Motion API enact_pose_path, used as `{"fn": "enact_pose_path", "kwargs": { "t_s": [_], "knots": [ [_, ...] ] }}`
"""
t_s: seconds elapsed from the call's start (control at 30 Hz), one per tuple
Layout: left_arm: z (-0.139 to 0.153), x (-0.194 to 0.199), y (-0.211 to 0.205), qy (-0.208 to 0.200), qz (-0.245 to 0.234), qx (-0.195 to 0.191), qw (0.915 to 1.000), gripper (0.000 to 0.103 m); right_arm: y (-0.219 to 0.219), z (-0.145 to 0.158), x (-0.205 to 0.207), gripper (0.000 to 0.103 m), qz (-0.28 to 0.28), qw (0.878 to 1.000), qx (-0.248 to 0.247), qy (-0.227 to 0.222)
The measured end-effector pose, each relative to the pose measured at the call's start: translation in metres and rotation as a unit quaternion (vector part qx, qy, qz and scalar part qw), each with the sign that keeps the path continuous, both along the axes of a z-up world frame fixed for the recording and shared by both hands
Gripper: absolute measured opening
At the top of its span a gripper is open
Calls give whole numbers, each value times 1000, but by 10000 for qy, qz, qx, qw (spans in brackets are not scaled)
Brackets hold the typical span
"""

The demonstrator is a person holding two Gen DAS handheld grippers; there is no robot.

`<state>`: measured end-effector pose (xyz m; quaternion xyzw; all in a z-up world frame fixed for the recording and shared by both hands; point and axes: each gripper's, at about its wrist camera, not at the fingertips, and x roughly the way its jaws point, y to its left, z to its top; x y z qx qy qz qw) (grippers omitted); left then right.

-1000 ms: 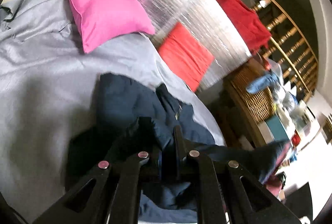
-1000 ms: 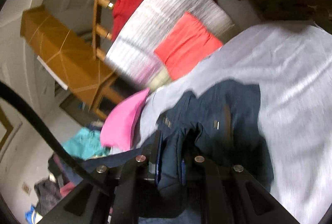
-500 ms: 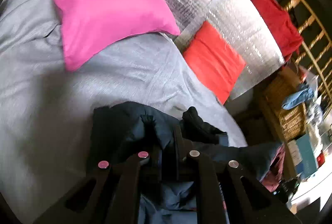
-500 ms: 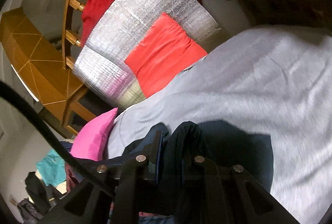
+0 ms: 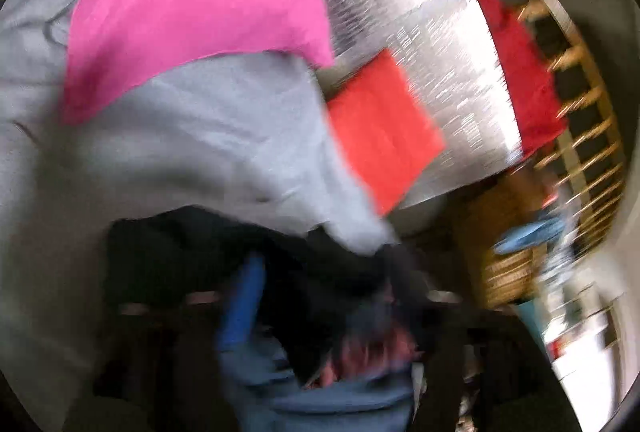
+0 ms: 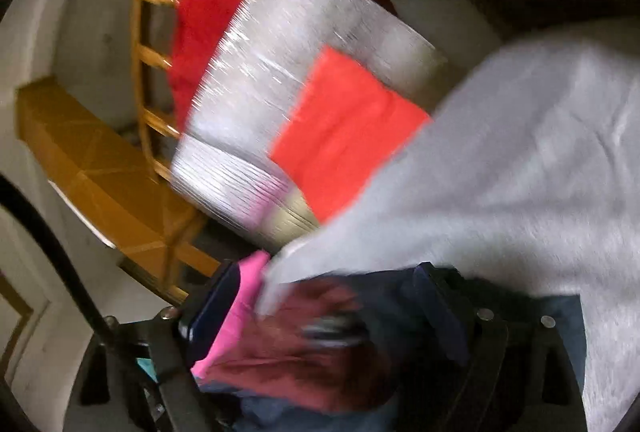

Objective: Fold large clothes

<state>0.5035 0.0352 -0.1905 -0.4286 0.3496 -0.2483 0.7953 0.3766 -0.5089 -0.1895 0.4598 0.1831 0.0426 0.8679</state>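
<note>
Both views are heavily motion-blurred; no brand, label or writing can be read in either.

Left wrist view: the left gripper (image 5: 320, 296) has just been opening and its jaws now stand wide apart. One blue pad (image 5: 242, 304) shows at lower left; the opposite finger is lost in blur. The dark navy garment (image 5: 192, 256) lies crumpled between and ahead of the jaws on the grey bed sheet (image 5: 192, 144); no pad presses on it. A reddish-pink inner lining (image 5: 368, 348) shows at the garment's near edge. Beyond lie a bright pink pillow (image 5: 192, 0), a red square cushion (image 5: 380, 128) leaning on a silver quilted foil mat (image 5: 420, 32), a dark red cloth (image 5: 520, 64) draped over a wooden railing (image 5: 580, 104), and a wicker basket (image 5: 504, 256).

Right wrist view: the right gripper (image 6: 328, 316) has likewise just been opening; its dark fingers (image 6: 210, 308) stand far apart. The navy garment, with its maroon lining (image 6: 288, 352) turned up, lies loose between them, gripped by neither. A black cable (image 6: 60, 260) crosses the lower left. The sheet fills the right side.
</note>
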Motion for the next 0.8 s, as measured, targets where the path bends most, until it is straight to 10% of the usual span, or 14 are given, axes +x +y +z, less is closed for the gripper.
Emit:
{"fn": "enact_pose_path", "kwargs": {
  "t_s": [0.17,0.5,0.63,0.8],
  "knots": [
    [26,-29,33,-289,1236,259,9916,97,-12,23,-16,91,-236,9996,-112,79],
    [23,-105,48,539,1431,971,9835,97,-10,35,-93,91,-308,9973,134,646],
    [14,-151,44,833,1339,1792,9711,97,5,17,-145,92,-181,9953,192,933],
    [-5,-200,44,1082,1246,1811,9695,97,28,-14,-182,92,135,9862,924,1370]
  ]
}}
